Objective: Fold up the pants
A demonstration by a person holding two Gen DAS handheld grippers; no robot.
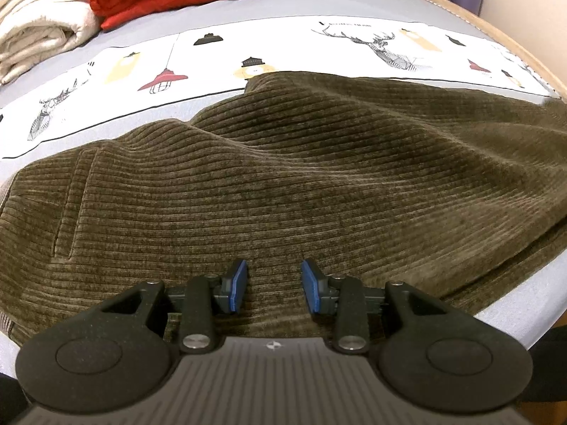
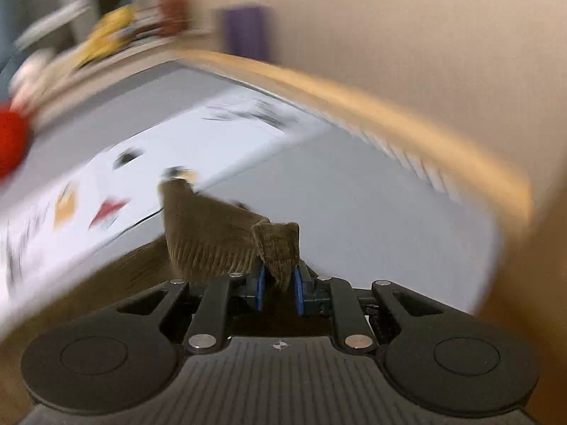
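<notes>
Right tool: clamped on a bunched end of your pants, lifted over the bed. Left tool: jaws apart, empty, above pants spread flat. Corduroy: soft, thick, limp, likely grippy; take hems or waistband.

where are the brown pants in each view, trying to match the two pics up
Left wrist: the pants fill the middle and lower picture, spread on the bed under the open left gripper.
Right wrist: a bunched end of the pants rises at centre, pinched in the right gripper.
Shared landmark: the white patterned sheet beyond the pants.
</notes>
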